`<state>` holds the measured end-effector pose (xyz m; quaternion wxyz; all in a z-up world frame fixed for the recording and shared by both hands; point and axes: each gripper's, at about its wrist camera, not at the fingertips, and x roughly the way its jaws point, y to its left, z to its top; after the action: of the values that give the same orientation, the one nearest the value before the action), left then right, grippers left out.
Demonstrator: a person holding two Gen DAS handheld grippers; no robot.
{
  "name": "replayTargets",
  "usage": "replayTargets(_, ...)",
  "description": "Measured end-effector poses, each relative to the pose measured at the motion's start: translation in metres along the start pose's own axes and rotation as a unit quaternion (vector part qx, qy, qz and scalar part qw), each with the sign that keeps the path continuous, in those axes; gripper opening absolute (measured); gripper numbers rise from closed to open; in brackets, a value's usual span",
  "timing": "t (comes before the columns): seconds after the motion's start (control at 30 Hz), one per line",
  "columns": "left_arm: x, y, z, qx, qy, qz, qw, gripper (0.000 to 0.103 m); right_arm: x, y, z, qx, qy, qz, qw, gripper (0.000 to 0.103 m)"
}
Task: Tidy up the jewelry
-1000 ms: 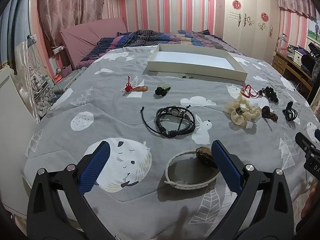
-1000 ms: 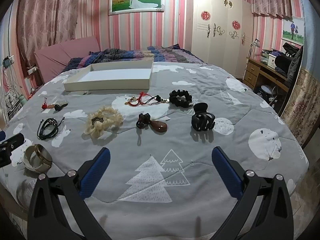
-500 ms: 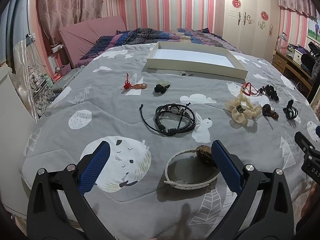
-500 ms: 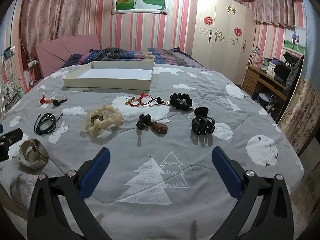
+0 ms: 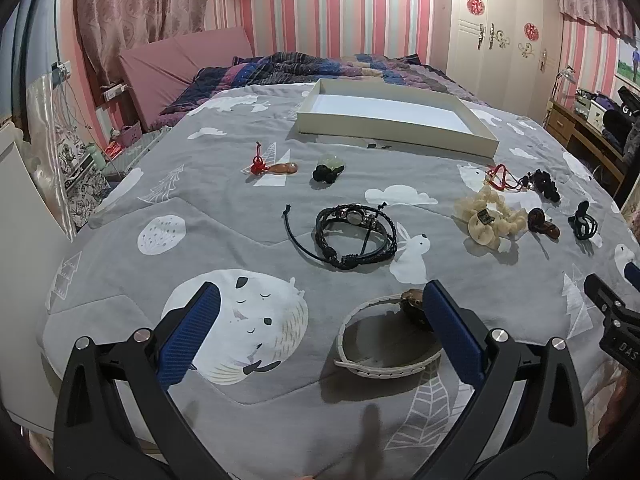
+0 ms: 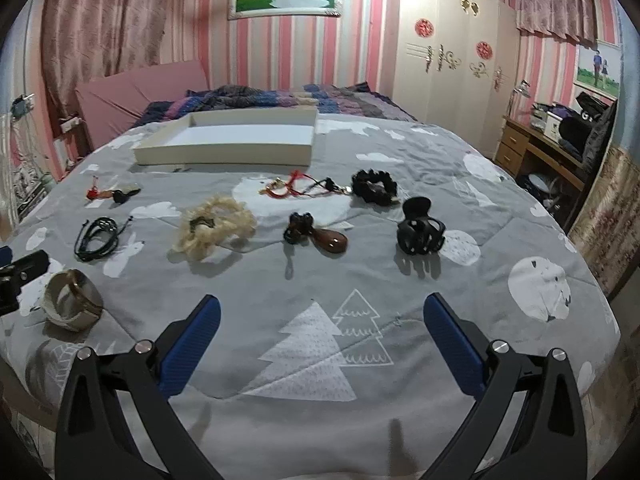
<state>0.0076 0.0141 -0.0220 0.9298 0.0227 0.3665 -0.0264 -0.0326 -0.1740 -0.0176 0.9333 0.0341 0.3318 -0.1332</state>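
Jewelry lies spread on a grey bedspread. My left gripper [image 5: 320, 300] is open just above the bed, and a white-strapped watch [image 5: 384, 336] lies beside its right finger. Beyond it lie a black cord bracelet [image 5: 352, 236], a red-knot pendant [image 5: 272, 167] and a green-and-black charm [image 5: 328, 168]. My right gripper [image 6: 320, 308] hangs open over bare bedspread. Ahead of it sit a cream scrunchie [image 6: 212, 228], a brown pendant [image 6: 320, 236], a black claw clip [image 6: 420, 228], a black scrunchie [image 6: 374, 188] and a red cord [image 6: 296, 186]. An empty white tray [image 6: 224, 152] rests farther back.
A folded quilt [image 5: 320, 64] and a pink headboard [image 5: 184, 64] lie behind the tray. A white wardrobe [image 6: 452, 68] and a wooden desk [image 6: 540, 152] stand at the right. The bed's edge drops off close to both grippers.
Both views have tilted and drawn back slightly, so the jewelry sits a little lower and farther off. Nothing on the bed has moved. Both grippers stay open.
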Motion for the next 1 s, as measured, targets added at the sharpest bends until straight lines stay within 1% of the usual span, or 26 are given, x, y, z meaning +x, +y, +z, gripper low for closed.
replayTargets(0.13, 0.0006, -0.0008, -0.0003, 0.003, 0.001, -0.002, 1.0000, 0.100, 0.0046, -0.0024, -0.0017, 0.008, 0.011, -0.007, 1.000, 0.101)
replayTargets(0.33, 0.0040, -0.0003, -0.0004, 0.002, 0.006, -0.004, 1.0000, 0.100, 0.0061, -0.0069, -0.0026, 0.020, 0.014, -0.003, 1.000, 0.101)
replayTargets(0.67, 0.0017, 0.0025, 0.0006, -0.006, -0.007, -0.007, 0.9999, 0.100, 0.0092, -0.0062, -0.0031, 0.013, 0.018, -0.012, 1.000, 0.101)
replayTargets(0.8, 0.0019, -0.0002, 0.0004, -0.001, -0.004, -0.025, 0.9997, 0.100, 0.0077, -0.0042, -0.0026, 0.006, 0.013, -0.014, 1.000, 0.101)
replayTargets(0.87, 0.0035, -0.0009, 0.0000, 0.002, 0.000, -0.027, 0.9996, 0.100, 0.0071, -0.0037, -0.0028, 0.003, 0.014, -0.020, 1.000, 0.101)
replayTargets(0.9, 0.0045, -0.0008, -0.0001, 0.002, 0.003, -0.026, 0.9997, 0.100, 0.0064, -0.0042, -0.0027, 0.002, 0.013, -0.019, 1.000, 0.101)
replayTargets(1.0, 0.0054, 0.0015, -0.0002, -0.002, 0.008, -0.030, 0.9995, 0.100, 0.0049, -0.0086, -0.0015, 0.017, 0.014, 0.005, 1.000, 0.101)
